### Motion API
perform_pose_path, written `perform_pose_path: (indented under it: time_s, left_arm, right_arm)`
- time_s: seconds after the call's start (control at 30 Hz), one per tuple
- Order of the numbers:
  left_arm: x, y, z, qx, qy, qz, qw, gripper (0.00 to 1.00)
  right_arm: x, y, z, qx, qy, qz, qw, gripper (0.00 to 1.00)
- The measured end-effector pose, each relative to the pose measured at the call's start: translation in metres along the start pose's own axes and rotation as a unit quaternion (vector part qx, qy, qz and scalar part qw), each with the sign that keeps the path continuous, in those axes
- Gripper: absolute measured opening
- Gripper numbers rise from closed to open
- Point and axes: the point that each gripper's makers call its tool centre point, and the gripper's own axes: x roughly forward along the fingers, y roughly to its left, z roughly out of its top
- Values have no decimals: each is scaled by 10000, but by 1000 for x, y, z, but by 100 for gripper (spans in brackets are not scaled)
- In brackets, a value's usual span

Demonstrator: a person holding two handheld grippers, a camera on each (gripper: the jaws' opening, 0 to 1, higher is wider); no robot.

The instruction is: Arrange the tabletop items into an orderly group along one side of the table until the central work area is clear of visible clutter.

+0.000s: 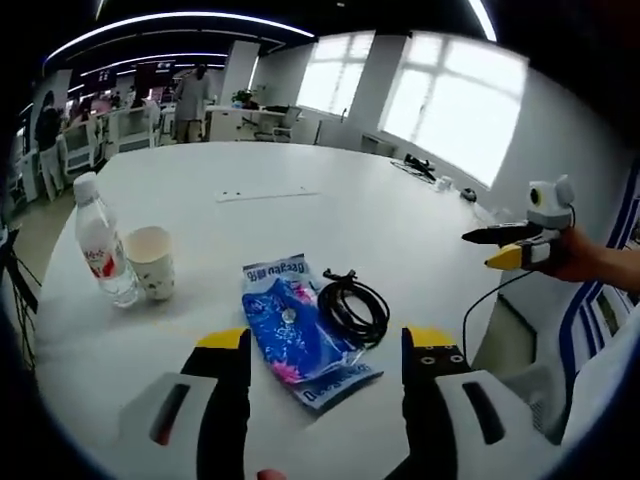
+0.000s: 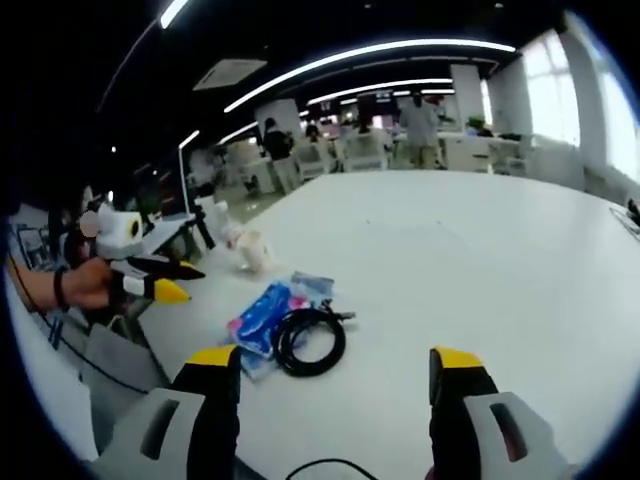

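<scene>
A blue plastic packet (image 1: 300, 335) lies on the white table (image 1: 300, 200), just ahead of my left gripper (image 1: 326, 345), whose jaws stand open and empty on either side of it. A coiled black cable (image 1: 352, 308) rests against the packet's right edge. Further left stand a paper cup (image 1: 152, 262) and a clear water bottle (image 1: 102, 243) with a red label. In the right gripper view the packet (image 2: 265, 318) and cable (image 2: 310, 340) lie ahead and left of my open right gripper (image 2: 335, 365), with the cup (image 2: 250, 250) beyond them.
My right gripper (image 1: 478, 250), held by a hand, hovers off the table's right edge in the left gripper view. The left gripper (image 2: 192, 283) shows at the left of the right gripper view. Small dark items (image 1: 420, 165) lie at the far right edge. People and desks stand behind.
</scene>
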Motion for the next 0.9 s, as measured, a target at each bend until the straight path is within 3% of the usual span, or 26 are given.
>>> perform_pose_path:
  time_s: [0.27,0.9]
  left_arm:
    - [13,-7,3,11,-7,-34,10000,59]
    - [39,-17,-2,-61,118,-6,9999,55]
  right_arm:
    - [-4,-2,-12,0,71,70,10000,78]
    - [28,5,-31,294,177,262,9991,73]
